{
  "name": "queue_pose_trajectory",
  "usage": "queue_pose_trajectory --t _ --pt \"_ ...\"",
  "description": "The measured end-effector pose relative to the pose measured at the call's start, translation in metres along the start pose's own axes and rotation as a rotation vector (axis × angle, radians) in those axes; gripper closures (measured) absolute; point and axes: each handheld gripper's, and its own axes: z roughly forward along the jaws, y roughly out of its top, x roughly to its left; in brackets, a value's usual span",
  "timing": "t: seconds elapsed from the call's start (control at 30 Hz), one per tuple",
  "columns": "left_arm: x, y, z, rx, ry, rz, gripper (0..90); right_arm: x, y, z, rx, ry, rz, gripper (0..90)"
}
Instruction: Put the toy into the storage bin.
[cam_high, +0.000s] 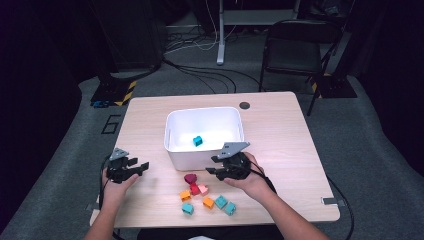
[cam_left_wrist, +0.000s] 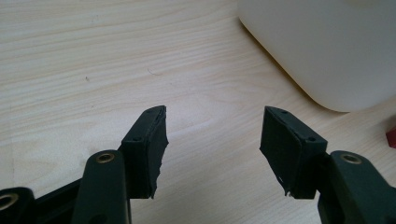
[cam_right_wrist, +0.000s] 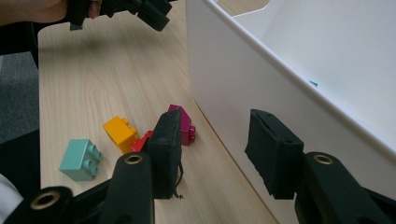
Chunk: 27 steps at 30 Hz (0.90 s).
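Nearest the person, a scatter of small toy bricks lay on the wooden table (cam_high: 280, 150): three teal ones (cam_high: 220, 202) along the front edge, two orange ones (cam_high: 208, 202) just behind, then a red brick (cam_high: 194, 189) touching a pink one, and the dark pink brick (cam_high: 190, 178) closest to the white bin (cam_high: 172, 131). The right gripper (cam_high: 226, 170) hung just beside this cluster, between it and the bin's front wall, its jaws parted about halfway with nothing between them. In the right gripper view the dark pink brick (cam_right_wrist: 184, 122) sat just past the left jaw, close to the bin wall (cam_right_wrist: 233, 79), with the orange brick (cam_right_wrist: 120, 133) and a teal brick (cam_right_wrist: 80, 159) further off to the side.

That dark pink brick looked the likeliest pick. It would probably be light, hard and stiff plastic, smooth enough to slip if pinched on its studs, so the flat opposite sides seemed the best place to take hold. The bin wall near it left little room for one jaw.

Off to the left, the left gripper (cam_high: 136, 168) rested low over bare wood, well apart from the bricks, jaws wide apart and empty; its own view showed the gripper (cam_left_wrist: 212, 135) and a corner of the bin (cam_left_wrist: 327, 51) ahead.

Farther back, one teal brick (cam_high: 198, 141) already lay inside the bin.
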Motion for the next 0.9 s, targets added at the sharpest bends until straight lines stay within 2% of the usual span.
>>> queue_pose_trajectory --t 0.43,0.7,0.8,0.9 --pt "0.0 -0.001 0.0 0.001 0.001 -0.003 40.8 0.009 -0.017 0.017 0.007 0.008 0.009 55.5" --pt "-0.001 -0.001 0.0 0.014 -0.001 -0.001 40.7 0.016 -0.029 0.033 0.032 0.033 0.031 55.5" --pt "-0.001 -0.001 0.001 0.014 -0.001 -0.001 40.7 0.02 -0.031 0.039 0.044 0.041 0.009 55.3" --pt "-0.001 -0.001 0.001 0.018 -0.003 0.001 40.8 0.023 -0.032 0.042 0.053 0.044 0.008 54.9"
